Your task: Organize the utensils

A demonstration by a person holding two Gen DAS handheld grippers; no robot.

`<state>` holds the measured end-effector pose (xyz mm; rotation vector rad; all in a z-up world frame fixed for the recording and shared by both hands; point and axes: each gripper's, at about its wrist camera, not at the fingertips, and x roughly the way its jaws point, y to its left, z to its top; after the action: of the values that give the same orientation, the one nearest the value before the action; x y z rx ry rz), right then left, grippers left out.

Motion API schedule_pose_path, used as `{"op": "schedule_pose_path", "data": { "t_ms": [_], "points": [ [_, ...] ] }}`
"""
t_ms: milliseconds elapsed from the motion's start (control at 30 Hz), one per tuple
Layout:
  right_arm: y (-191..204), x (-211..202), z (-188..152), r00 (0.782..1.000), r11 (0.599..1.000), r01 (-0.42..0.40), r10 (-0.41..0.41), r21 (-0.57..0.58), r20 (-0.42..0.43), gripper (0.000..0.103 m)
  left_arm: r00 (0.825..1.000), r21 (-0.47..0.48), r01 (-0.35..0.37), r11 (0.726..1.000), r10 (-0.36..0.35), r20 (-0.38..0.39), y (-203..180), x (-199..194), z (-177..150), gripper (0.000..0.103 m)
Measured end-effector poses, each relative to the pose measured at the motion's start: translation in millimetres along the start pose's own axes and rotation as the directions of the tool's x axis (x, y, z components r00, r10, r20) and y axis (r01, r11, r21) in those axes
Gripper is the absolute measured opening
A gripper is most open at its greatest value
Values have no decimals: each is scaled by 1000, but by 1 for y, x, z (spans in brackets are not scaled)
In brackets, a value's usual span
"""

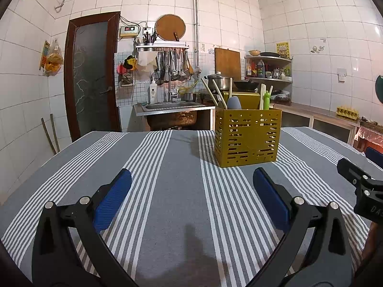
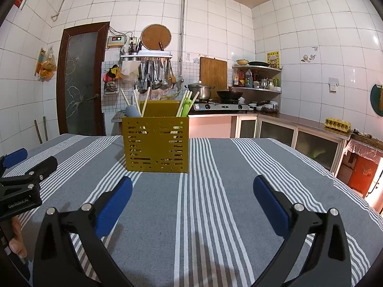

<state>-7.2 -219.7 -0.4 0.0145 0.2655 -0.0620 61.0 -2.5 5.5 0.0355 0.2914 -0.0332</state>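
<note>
Hovering low over the striped cloth (image 1: 177, 191), left gripper (image 1: 191, 186) spread wide, holding nothing | right gripper (image 2: 192, 193) likewise wide apart, empty | farther on, yellow caddy (image 2: 155, 143) upright on the cloth, chopsticks (image 2: 144, 102), grey spoon (image 2: 132, 111) and green utensil (image 2: 186, 107) standing inside | sink (image 1: 172, 106) and stove (image 2: 220, 107) beyond.

Utensil (image 1: 234, 102) lower ends inside holder (image 1: 246, 138)

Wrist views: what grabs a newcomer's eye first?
The yellow perforated utensil caddy standing upright mid-table on the grey striped tablecloth, with chopsticks and a grey utensil poking out. Next, both grippers' blue-padded fingers spread open and empty in the foreground.
</note>
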Motion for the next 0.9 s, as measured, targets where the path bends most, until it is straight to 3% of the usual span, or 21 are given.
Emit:
{"op": "schedule_pose_path", "data": {
  "t_ms": [900],
  "points": [
    [-1, 2, -3, 1000, 1000, 2, -2, 11, -6, 99, 1000, 8, -1, 1000, 0, 13, -2, -2, 4, 98]
  ]
}}
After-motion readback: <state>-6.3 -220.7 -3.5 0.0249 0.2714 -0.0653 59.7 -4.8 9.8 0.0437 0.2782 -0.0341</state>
